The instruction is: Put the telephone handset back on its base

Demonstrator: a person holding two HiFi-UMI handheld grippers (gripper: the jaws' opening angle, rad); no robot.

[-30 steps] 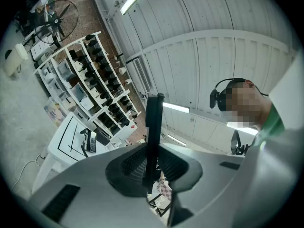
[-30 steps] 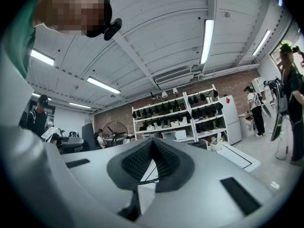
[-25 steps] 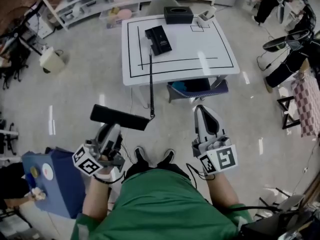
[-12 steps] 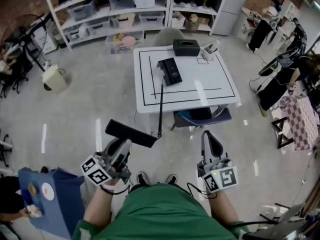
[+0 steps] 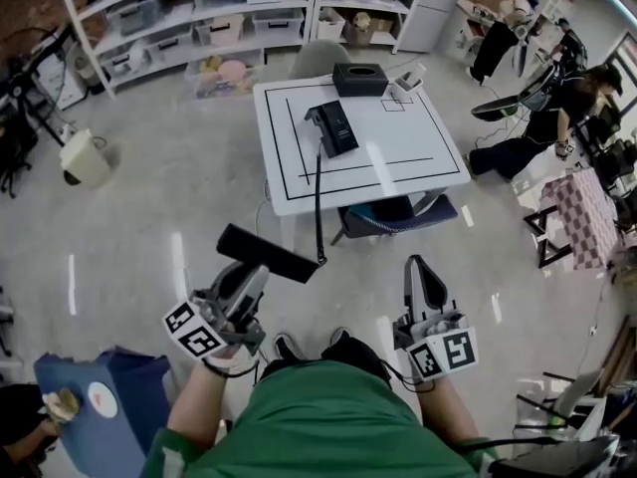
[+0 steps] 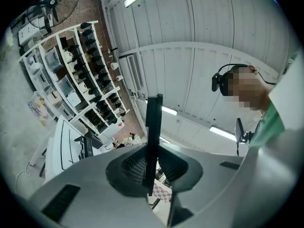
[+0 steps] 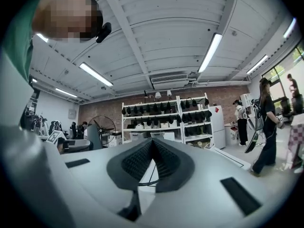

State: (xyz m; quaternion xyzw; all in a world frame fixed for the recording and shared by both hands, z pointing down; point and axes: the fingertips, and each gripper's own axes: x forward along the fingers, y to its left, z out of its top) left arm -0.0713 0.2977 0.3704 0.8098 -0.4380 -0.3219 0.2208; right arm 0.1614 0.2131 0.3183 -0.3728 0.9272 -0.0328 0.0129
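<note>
Handset of black plastic [image 5: 267, 253] stays clamped in left gripper [image 5: 251, 275], now slightly nearer white square table [image 5: 418, 157] bearing black telephone base [image 5: 332, 128], still well short; right gripper [image 5: 420, 267] jaws together, empty

Green shirt [image 5: 328, 426], black shoes [image 5: 287, 346], black headset [image 6: 218, 82]

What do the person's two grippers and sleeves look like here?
The left gripper and the right gripper are both light grey shells that taper toward two jaws, each lined with dark ribbed pads. Each carries a white cube at its rear, printed with black square markers. The person wears a green short-sleeved top.
</note>
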